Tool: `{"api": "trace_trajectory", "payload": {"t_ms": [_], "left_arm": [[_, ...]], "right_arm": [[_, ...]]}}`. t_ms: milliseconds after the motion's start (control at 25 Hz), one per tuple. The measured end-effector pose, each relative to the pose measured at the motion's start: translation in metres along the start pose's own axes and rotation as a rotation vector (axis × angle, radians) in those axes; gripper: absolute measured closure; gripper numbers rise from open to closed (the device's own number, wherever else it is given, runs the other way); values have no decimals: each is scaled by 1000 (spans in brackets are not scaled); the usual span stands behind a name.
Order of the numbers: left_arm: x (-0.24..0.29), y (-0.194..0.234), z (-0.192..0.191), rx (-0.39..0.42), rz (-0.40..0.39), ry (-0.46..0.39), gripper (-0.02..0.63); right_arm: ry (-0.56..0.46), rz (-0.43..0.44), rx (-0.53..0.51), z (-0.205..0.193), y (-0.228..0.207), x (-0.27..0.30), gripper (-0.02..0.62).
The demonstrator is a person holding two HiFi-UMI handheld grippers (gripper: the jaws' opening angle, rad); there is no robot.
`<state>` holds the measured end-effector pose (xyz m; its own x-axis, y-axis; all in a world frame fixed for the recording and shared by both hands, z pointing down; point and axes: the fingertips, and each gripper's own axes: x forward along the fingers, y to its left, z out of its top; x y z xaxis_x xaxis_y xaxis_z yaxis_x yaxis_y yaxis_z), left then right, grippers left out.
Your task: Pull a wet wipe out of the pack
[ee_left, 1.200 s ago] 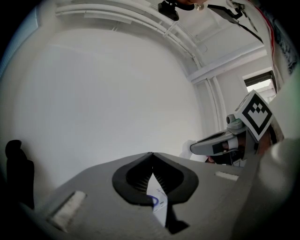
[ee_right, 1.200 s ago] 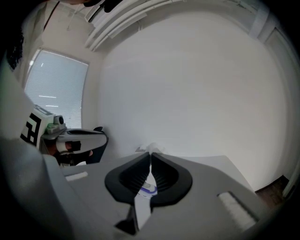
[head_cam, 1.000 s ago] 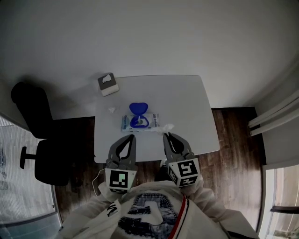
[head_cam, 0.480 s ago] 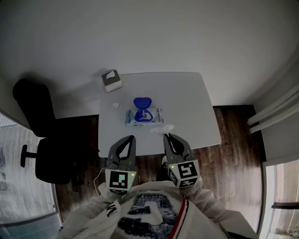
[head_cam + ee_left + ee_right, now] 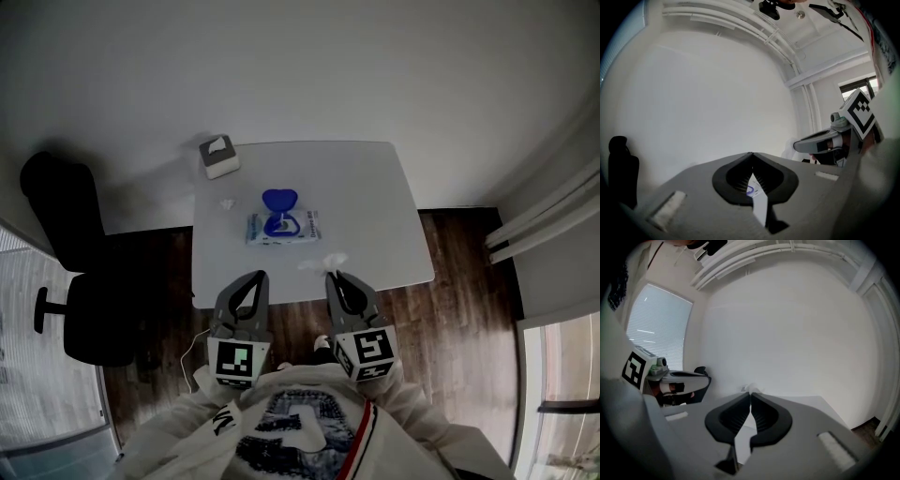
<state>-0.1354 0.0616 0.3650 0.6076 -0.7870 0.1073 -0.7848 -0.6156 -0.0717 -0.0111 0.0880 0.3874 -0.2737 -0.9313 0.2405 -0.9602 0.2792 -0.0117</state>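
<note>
The pull looks pretty much done here. The white counter [image 5: 375, 187] is seen from above. The pack [image 5: 298, 228] lies flat on it around the middle, and the pack's blue lid [image 5: 279, 199] is flipped open on its far side.

The right tool [image 5: 334, 275] is held on the near side of the pack, off its right end. Its jaws are pressed together on a wet wipe [image 5: 330, 260], which shows as a small white tuft bunched at the tips. Bare counter shows between the wipe and the pack, so the wipe is judged to be fully out. The left tool [image 5: 257, 275] is held on the near side of the pack too, off its left end. Its jaws are closed tip to tip with nothing gripped, and only the pack is glimpsed through the gap lower down.

A tissue box [image 5: 218, 157] sits beyond the pack toward the far left corner, well apart from it. A small white scrap [image 5: 227, 202] lies between that box and the pack.

As for what's left, not much by the task as worded. Maybe the lid gets shut, but that's only a guess.

On writing: some print can be seen on the pack's top, but no brand can be read at this size. The cubes [image 5: 234, 361] on the tools carry black-and-white square markers, no words.
</note>
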Motion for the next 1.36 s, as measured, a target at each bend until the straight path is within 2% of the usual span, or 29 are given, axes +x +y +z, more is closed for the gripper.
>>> {"api": "trace_trajectory", "payload": {"t_ms": [680,960,1360], "left_arm": [[1,-33,8,-1,37,21,603],[-5,-38,7,14,53,1,603],[-13,-43,10,16,42,15,601]], "right_arm": [[9,56,10,-3,-15,-19,584],[6,66,10,-5,-15,-27,584],[3,69,21,-9,-10,-32,584]]}}
